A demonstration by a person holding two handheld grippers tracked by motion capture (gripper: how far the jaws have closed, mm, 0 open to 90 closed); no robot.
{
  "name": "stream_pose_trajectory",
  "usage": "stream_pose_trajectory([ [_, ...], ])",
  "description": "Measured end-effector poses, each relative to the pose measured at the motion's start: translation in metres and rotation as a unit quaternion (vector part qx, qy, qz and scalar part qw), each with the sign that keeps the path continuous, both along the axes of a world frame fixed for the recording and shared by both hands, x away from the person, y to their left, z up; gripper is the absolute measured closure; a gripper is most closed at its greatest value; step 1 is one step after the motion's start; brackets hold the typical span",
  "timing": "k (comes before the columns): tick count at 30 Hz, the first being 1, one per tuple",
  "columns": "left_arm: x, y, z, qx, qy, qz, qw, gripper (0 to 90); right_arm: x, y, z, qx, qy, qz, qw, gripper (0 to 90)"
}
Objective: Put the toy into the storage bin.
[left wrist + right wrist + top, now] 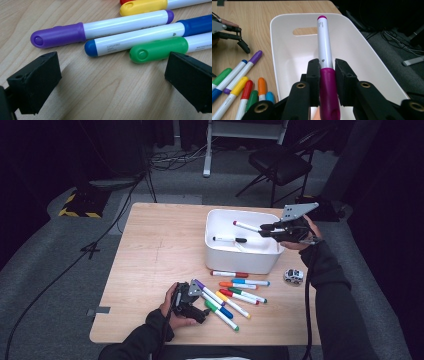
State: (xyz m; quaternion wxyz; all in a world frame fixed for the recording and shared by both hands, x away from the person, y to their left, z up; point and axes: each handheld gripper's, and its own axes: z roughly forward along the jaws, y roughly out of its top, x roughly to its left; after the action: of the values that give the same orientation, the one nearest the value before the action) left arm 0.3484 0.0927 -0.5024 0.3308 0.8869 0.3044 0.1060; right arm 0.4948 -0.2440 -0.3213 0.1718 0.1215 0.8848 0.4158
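A white bin (235,256) stands on the wooden table, right of the middle. My right gripper (266,230) hovers over the bin's right rim, shut on the magenta cap of a white marker (246,225) that points left across the bin. In the right gripper view that magenta marker (324,42) sticks out from the right gripper (326,72) above the bin (284,55). A black-capped marker (229,239) lies inside the bin. My left gripper (202,303) rests low at the table's front, open (112,77), facing the purple marker (100,30), blue marker (140,37) and green marker (160,48).
Several more markers (240,290) lie in a loose row in front of the bin. A small toy car (293,276) sits at the table's right edge. A folding chair (280,162) and cables are on the floor beyond the table.
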Motion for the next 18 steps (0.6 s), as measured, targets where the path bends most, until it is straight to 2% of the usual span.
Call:
stream_pose_trajectory([
  [10,0.000,0.000,0.000,0.001,0.000,-0.001,1.0000,0.7,0.012,0.013,-0.014,-0.050,0.027,0.003,0.9984,75.0],
  [18,0.000,0.000,0.000,-0.001,-0.002,0.002,1.0000,0.7,0.017,0.014,-0.026,-0.106,0.045,-0.002,0.9933,75.0],
])
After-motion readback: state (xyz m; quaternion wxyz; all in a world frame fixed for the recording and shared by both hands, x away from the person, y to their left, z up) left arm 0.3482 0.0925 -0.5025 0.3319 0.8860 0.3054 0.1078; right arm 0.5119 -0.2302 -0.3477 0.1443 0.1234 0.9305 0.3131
